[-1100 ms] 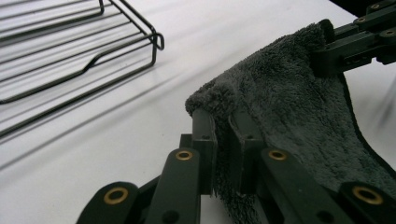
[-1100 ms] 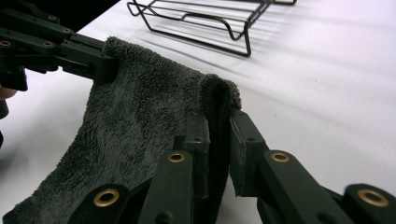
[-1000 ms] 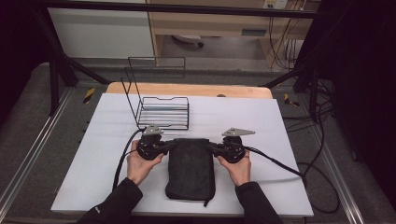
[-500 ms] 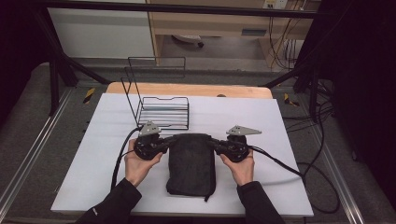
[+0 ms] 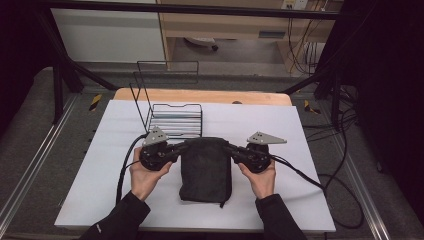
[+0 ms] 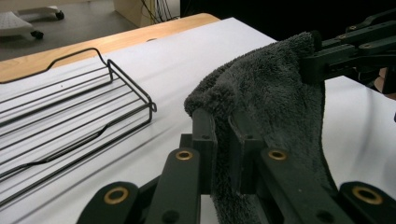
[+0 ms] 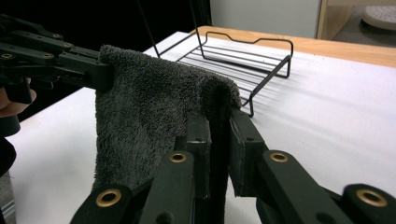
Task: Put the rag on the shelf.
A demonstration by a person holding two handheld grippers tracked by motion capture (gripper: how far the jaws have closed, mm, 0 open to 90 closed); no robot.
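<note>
While both grippers (image 5: 184, 146) (image 5: 227, 148) pinch its corners, the fluffy dark towel (image 5: 206, 170) hangs beside a wire rack (image 5: 176, 120).

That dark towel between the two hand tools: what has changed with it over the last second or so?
Both grippers, left and right, have lifted the towel's top edge a little higher, away from the person, so it hangs more from its two corners. The jaws stay clamped on those corners. The wire rack and white table are unchanged.
</note>
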